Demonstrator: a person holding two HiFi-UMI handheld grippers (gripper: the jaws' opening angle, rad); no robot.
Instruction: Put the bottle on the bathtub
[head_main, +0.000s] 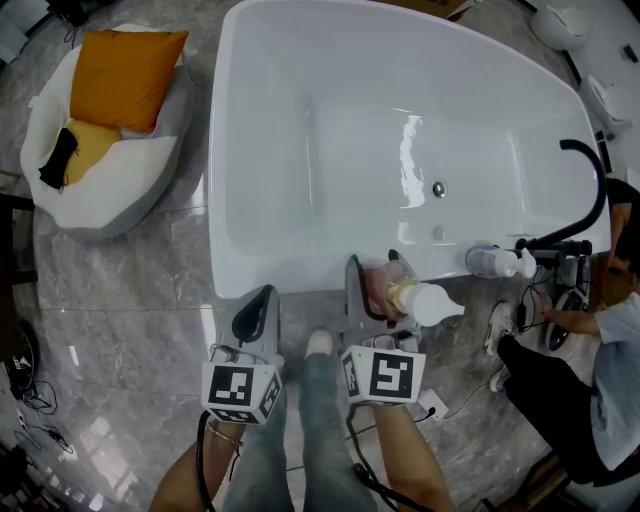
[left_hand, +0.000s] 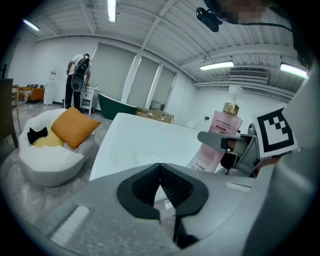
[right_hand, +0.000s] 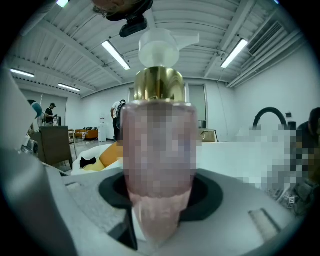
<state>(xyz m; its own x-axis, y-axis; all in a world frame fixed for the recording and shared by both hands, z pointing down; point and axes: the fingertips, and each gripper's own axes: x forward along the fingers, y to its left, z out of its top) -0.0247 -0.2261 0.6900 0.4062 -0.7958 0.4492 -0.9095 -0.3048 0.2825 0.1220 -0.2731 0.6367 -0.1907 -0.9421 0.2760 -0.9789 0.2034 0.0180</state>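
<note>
A pink pump bottle (head_main: 405, 296) with a gold collar and a white pump head is clamped in my right gripper (head_main: 378, 272), which is shut on its body. The bottle hangs over the white bathtub's (head_main: 225, 200) near rim, its pump end tipped to the right. In the right gripper view the bottle (right_hand: 159, 150) stands upright between the jaws and fills the middle. My left gripper (head_main: 255, 312) sits to the left, just short of the near rim, jaws together and empty. The left gripper view shows the bottle (left_hand: 220, 135) to its right, beside the bathtub (left_hand: 145, 140).
A second clear pump bottle (head_main: 495, 262) lies on the tub rim at the right, near a black faucet (head_main: 592, 195). A person (head_main: 590, 370) sits on the floor at the right. A white beanbag (head_main: 105, 150) with an orange cushion stands at the left. Cables lie on the marble floor.
</note>
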